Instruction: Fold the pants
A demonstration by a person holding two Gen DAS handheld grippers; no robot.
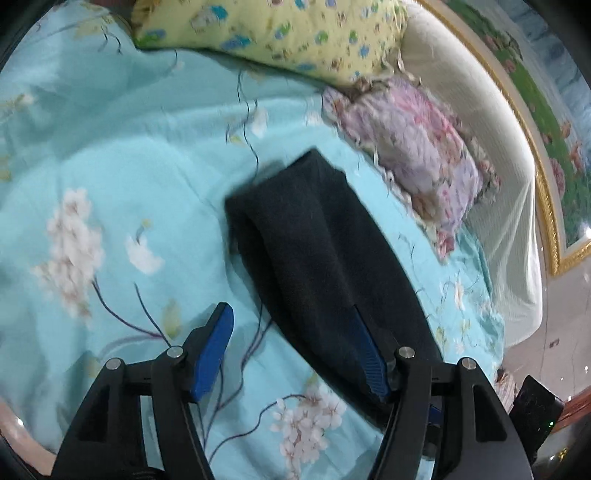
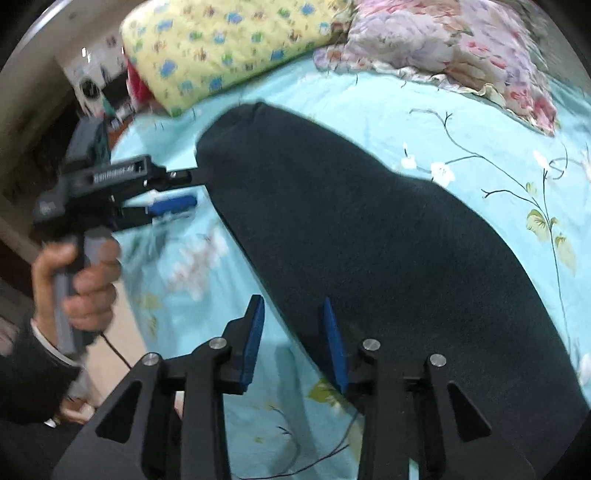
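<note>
Dark pants (image 1: 314,240) lie folded lengthwise on a turquoise floral bedsheet (image 1: 110,166). My left gripper (image 1: 291,317) is open, its right finger over the pants' near edge and its left finger over bare sheet. In the right wrist view the pants (image 2: 369,240) fill the middle and right. My right gripper (image 2: 293,308) is open at their left edge, with that edge between the blue pads and not pinched. The left gripper (image 2: 197,190) also shows there, held by a hand (image 2: 88,280), with its jaws apart at the pants' far end.
A yellow patterned pillow (image 1: 277,33) and a pink-lilac floral quilt (image 1: 413,147) lie at the far side of the bed. A white padded headboard (image 1: 480,129) and a gold-framed picture (image 1: 546,129) stand on the right. The bed's edge and a thin cable (image 2: 118,354) are at lower left.
</note>
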